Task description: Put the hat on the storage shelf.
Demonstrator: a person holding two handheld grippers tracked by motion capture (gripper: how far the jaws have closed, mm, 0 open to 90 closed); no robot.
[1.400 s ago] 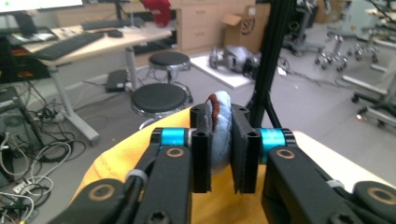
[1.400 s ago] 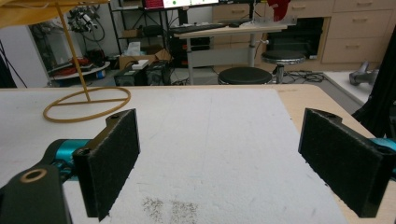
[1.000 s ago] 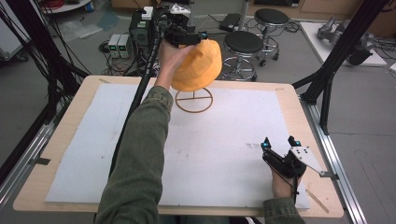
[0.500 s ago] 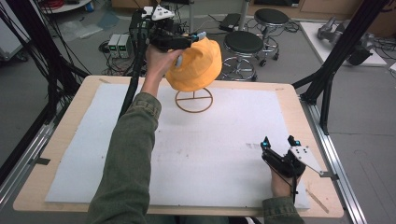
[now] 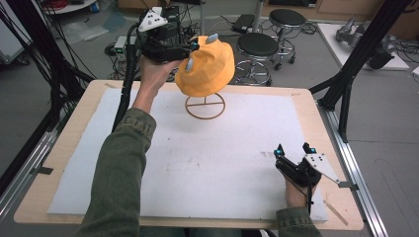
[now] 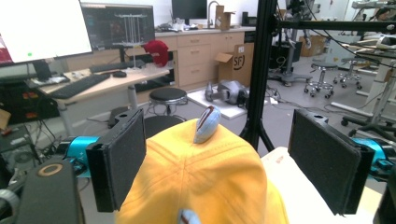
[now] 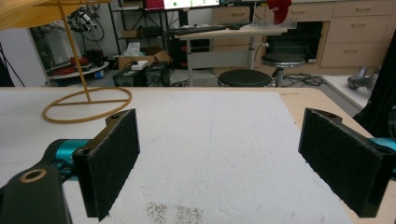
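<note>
An orange hat [image 5: 205, 69] with small grey-blue ears [image 6: 207, 123] sits on a thin wire stand whose ring base [image 5: 205, 106] rests on the white mat at the far middle. My left gripper [image 5: 190, 54] hovers at the hat's left side. Its jaws have just been opening and stand open; the hat's crown [image 6: 201, 177] lies low between the pads, which do not press on it. At the front right my right gripper [image 5: 292, 149] rests on the mat, open, nothing between its pads [image 7: 112, 154]. The ring base [image 7: 86, 105] lies far ahead to its left.
A white foam mat [image 5: 222, 163] covers most of the wooden table [image 5: 323, 143]. Black frame poles [image 5: 346, 89] rise at both sides. Round stools [image 5: 257, 47] and cables stand on the floor behind the table's far edge.
The left gripper let go of the hat's top, opened wide and drew back to the left. The hat stays on the stand. The right gripper kept still.
</note>
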